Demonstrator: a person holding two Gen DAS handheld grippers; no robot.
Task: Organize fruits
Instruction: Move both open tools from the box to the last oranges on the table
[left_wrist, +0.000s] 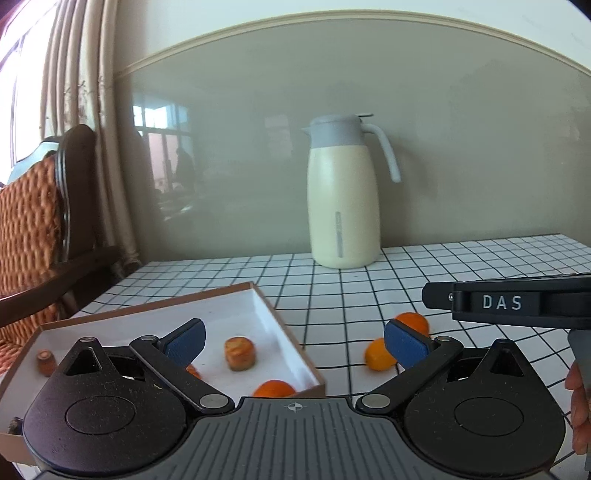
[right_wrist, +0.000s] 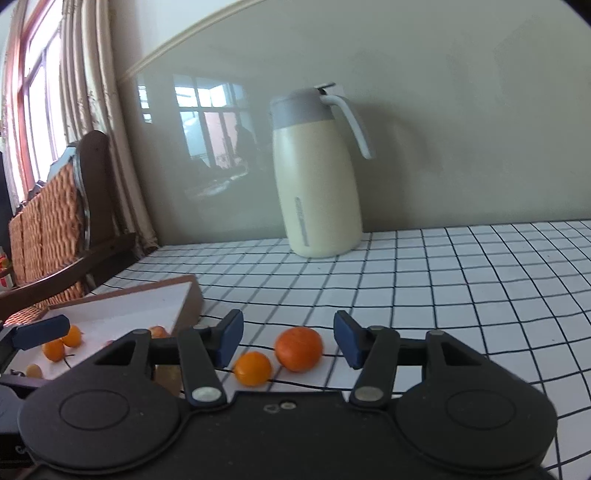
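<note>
A brown box (left_wrist: 284, 325) with a white inside lies at the table's left. It holds a round tan fruit (left_wrist: 240, 352), an orange (left_wrist: 275, 387) and a small brown piece (left_wrist: 46, 362). My left gripper (left_wrist: 295, 341) hovers open over the box's right wall, nothing between its fingers. Two oranges lie on the checked cloth right of the box: a larger mandarin (right_wrist: 297, 349) and a smaller orange (right_wrist: 253, 367). My right gripper (right_wrist: 288, 339) stands open around the mandarin, with gaps on both sides. From the left wrist it shows side-on as a black bar (left_wrist: 517, 302).
A cream jug with a grey lid (left_wrist: 343, 199) stands at the back by the wall. A wooden chair with a woven cushion (left_wrist: 33, 229) and curtains are off the table's left edge. A hand (left_wrist: 580, 406) shows at the right edge. The box (right_wrist: 147, 306) also holds small oranges (right_wrist: 55, 349).
</note>
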